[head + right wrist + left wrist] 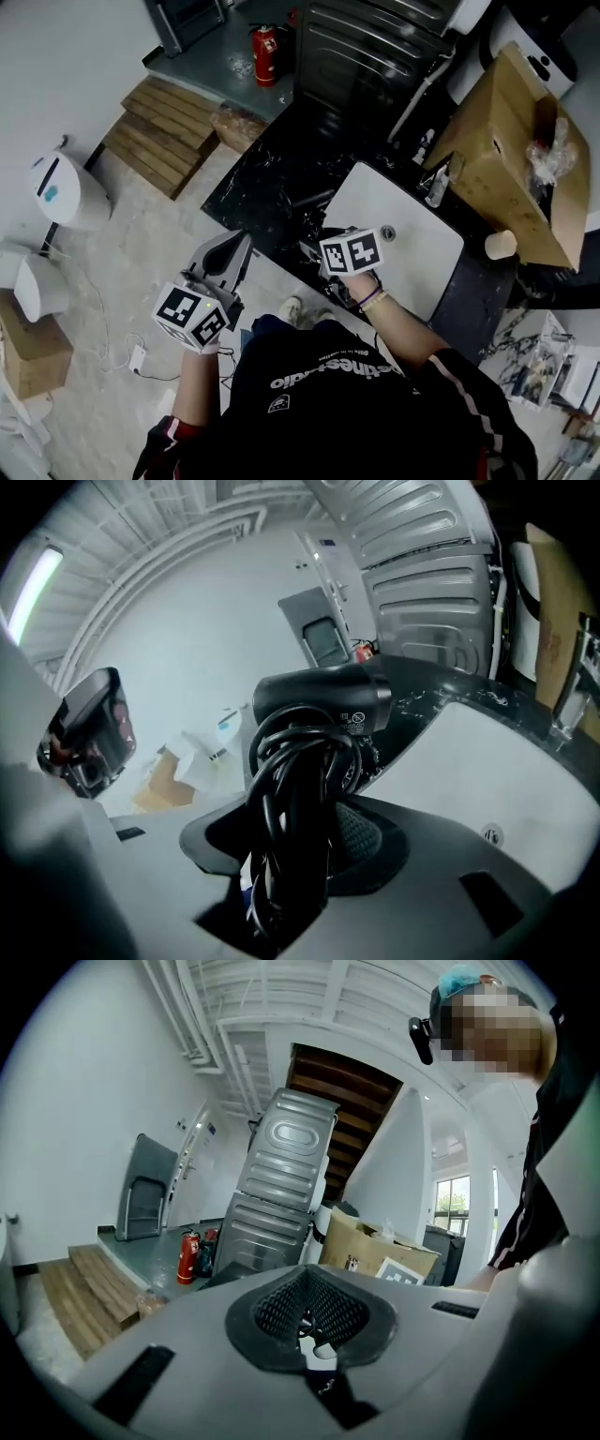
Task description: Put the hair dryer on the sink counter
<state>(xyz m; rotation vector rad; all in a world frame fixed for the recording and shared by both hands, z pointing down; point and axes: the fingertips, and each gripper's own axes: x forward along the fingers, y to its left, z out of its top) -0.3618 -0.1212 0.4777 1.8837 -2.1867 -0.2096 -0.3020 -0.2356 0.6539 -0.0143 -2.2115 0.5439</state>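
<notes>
Hair dryer [323, 700]: black, held by its handle in the right gripper [289, 850]. It sits over the near left corner of the white basin [417, 272], and no view shows whether it touches anything below.
Right jaws: clamped on the handle, which has the cord [295, 780] coiled around it.
Left jaws: drawn together with nothing between them. The left gripper [312, 1321] hangs left of the sink counter [267, 178], over the pale floor [122, 253].
Only in the right gripper view: the coiled cord, a small label on the barrel, and the barrel pointing toward the far right, with black counter and basin beyond it.
Only in the head view: both grippers at once, well apart. The dryer is just a dark shape against the black stone.
Only in the left gripper view: no dryer, just the ribbed grey metal case [281, 1185], the fire extinguisher [188, 1255] and the cardboard box [375, 1251] in the distance.
Edges: the counter's near edge runs just under the right gripper, and its left edge drops to the floor.
Room: a black marbled strip lies left of the basin and beyond it. The faucet [437, 183] stands at the basin's far right, with the box to its right.
</notes>
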